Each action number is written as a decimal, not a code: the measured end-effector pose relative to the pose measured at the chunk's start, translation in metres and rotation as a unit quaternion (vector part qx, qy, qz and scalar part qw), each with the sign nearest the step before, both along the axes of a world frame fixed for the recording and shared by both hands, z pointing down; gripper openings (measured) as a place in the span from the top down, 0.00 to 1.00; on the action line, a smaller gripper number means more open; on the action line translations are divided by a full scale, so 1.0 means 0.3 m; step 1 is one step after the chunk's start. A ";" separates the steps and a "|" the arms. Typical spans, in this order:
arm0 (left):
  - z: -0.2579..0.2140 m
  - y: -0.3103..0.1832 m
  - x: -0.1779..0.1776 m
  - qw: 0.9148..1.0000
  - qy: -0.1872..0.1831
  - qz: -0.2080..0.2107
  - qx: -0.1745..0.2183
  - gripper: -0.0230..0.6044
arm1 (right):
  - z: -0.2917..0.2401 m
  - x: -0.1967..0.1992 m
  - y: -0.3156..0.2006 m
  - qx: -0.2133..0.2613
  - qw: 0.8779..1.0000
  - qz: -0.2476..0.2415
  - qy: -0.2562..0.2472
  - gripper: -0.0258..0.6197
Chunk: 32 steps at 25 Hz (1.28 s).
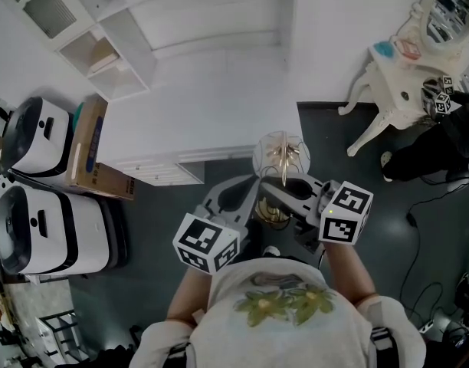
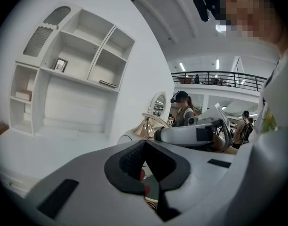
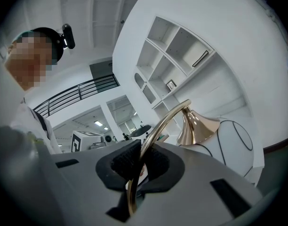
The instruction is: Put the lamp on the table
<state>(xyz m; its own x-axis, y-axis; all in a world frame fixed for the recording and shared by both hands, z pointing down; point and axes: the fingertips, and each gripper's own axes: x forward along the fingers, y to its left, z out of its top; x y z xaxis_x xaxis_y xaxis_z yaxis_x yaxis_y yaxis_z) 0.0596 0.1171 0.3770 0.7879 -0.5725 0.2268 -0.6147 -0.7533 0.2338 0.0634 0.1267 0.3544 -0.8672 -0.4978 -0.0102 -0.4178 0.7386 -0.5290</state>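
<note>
Fingers [image 3: 124, 163] of the right gripper [image 3: 140, 166] are clamped on the curved gold stem of the lamp [image 3: 196, 125]. The stem passes between the two black pads and arcs up and away, ending in the flared gold head.

1. Grip point. I judge the stem is taken low so that the head hangs forward of the jaws. That leaves the base free to meet a surface first.

2. Left gripper [image 2: 145, 163]. Its fingers [image 2: 129, 161] are pressed together along a narrow seam. I can make out nothing lodged between them. A gold edge shows just below the seam, but I cannot tell whether it touches the pads. In the left gripper view the lamp's head shows beyond the jaws, next to the right gripper's body. I read this closed gripper as a steadying stop beside the lamp's lower part, not as a second grip.

3. Lamp position. In the head view the lamp [image 1: 283, 159] is held in the air, close to the person's chest, between the two marker cubes. Its base hangs over the dark floor, just short of the front edge of the white table [image 1: 196, 113], near that edge's right end. It is not yet on the table.

4. Next move, as a judgement. The lamp has to go forward over the tabletop and then down, kept level so the base lands flat. A round stem can twist in flat pads, so the head may swing.
</note>
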 end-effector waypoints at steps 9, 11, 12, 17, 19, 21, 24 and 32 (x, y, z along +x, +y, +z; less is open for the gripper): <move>-0.025 -0.162 -0.034 1.000 0.005 -0.001 0.008 0.92 | -0.022 -0.034 -0.161 0.002 1.000 0.001 -0.003 0.91; -0.031 -0.197 -0.046 1.000 0.006 -0.003 0.010 0.92 | -0.028 -0.046 -0.195 0.002 1.000 0.000 -0.004 0.91; -0.034 -0.213 -0.053 1.000 0.007 -0.003 0.011 0.92 | -0.030 -0.053 -0.211 0.002 1.000 0.000 -0.004 0.91; -0.045 -0.285 -0.093 1.000 0.012 -0.009 0.013 0.92 | -0.043 -0.093 -0.284 0.005 1.000 -0.004 0.000 0.91; -0.052 -0.316 -0.111 1.000 0.013 -0.011 0.014 0.92 | -0.048 -0.111 -0.314 0.005 1.000 -0.004 0.001 0.91; -0.057 -0.346 -0.129 1.000 0.013 -0.013 0.014 0.92 | -0.054 -0.128 -0.344 0.005 1.000 -0.004 0.001 0.91; -0.065 -0.388 -0.152 1.000 0.015 -0.016 0.014 0.92 | -0.062 -0.150 -0.387 0.003 1.000 -0.008 -0.001 0.91; -0.064 -0.484 -0.217 0.999 0.023 -0.022 0.014 0.92 | -0.061 -0.215 -0.484 -0.001 1.000 -0.010 -0.003 0.91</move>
